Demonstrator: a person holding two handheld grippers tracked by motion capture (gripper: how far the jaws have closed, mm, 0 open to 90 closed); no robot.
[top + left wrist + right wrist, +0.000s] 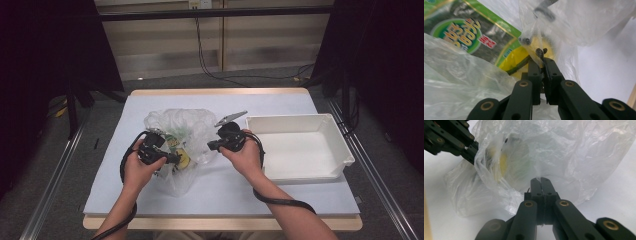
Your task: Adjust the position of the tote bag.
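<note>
At frame centre I hold the plastic bag pinched by left hand-held gripper and right hand-held gripper; packets remain inside, white tray unfilled

A lab-like recording booth: black curtains, metal frame rail, covered table, trailing wall cables.

obstacle: white bin R of bag | near edge free

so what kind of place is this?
Likely a lab recording rig, not a home: black curtains flank a covered table, metal floor rails run alongside, and cables hang at the back wall.
</note>
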